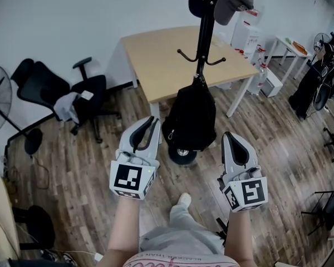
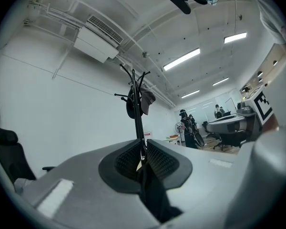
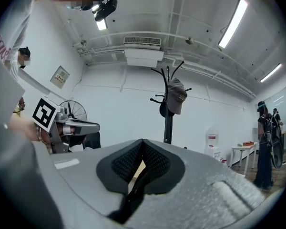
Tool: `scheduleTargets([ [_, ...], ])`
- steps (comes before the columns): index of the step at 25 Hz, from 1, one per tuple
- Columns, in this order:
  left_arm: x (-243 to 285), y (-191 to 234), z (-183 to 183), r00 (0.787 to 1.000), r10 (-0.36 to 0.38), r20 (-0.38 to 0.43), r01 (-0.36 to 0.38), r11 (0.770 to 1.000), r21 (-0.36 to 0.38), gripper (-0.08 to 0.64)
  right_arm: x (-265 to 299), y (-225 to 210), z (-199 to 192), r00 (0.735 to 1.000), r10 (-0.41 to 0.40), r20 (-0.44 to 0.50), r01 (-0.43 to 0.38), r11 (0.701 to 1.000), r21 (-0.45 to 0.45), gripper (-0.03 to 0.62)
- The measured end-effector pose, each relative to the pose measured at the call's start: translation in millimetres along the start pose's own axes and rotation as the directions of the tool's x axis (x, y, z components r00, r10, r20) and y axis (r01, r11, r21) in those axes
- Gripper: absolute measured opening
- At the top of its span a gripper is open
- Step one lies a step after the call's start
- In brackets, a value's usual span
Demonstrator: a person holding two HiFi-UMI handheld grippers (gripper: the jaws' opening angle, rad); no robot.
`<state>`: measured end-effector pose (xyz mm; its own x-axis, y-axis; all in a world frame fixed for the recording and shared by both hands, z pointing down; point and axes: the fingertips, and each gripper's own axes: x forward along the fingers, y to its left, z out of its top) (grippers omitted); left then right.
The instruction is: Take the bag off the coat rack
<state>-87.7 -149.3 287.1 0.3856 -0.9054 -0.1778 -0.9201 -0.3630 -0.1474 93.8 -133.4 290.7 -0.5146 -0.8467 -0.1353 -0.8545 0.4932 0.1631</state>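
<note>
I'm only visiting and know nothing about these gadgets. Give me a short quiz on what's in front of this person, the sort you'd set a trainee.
1. True or false: the black bag hangs on the coat rack.
2. What stands behind the coat rack? A: a wooden table. B: a fridge. C: a bed.
3. In a word or two: how do the jaws of the right gripper stand, and what is between them?

Key
1. True: it hangs low on the pole, above the rack's base.
2. A.
3. Together, with nothing between them.
</note>
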Motion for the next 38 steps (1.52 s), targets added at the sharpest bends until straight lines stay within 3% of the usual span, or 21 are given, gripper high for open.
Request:
scheduleTargets([
  [7,74.3,16.4,-17.4,0.999,-0.008,-0.031,0.008,1.0,-0.007,0.077,57.2,-46.2,-16.1,1.0,0.025,-0.003,-0.025,0.999,0.031,0.053],
  [14,138.1,22.4,-37.3,0.998,-0.034,-0.06,0.033,0.999,-0.027,0.173,108.9,-88.3,-40.9,0.998,0.061,-0.001,-0.06,0.991,0.117,0.261],
  [17,158.9,27.5,-48.3,0.996,-0.042,-0.074,0.037,0.997,-0.072,0.273,127.0,-107.1,-47.3,0.999,0.034,0.012,-0.036,0.986,0.165,0.392],
  [21,180.1,31.2,-60.9,0.996,-0.043,-0.079,0.034,0.993,-0.111,0.528,145.2,-124.2,-61.5,1.0,0.025,-0.012,-0.023,0.981,0.192,0.499],
  [23,185.9,32.7,-67.5,0.996,-0.041,-0.085,0.029,0.99,-0.137,0.598,151.6,-125.1,-72.0,0.998,0.04,-0.038,-0.032,0.98,0.198,0.536],
  [29,191.9,35.3,-97.8,0.988,-0.047,-0.145,0.024,0.988,-0.153,0.601,158.8,-110.2,-106.2,0.991,0.098,-0.094,-0.074,0.97,0.231,0.546],
  [38,200.8,38.7,-170.4,0.953,-0.097,-0.287,0.041,0.98,-0.195,0.594,169.5,-103.0,-182.4,0.965,0.067,-0.252,-0.006,0.971,0.238,0.546],
])
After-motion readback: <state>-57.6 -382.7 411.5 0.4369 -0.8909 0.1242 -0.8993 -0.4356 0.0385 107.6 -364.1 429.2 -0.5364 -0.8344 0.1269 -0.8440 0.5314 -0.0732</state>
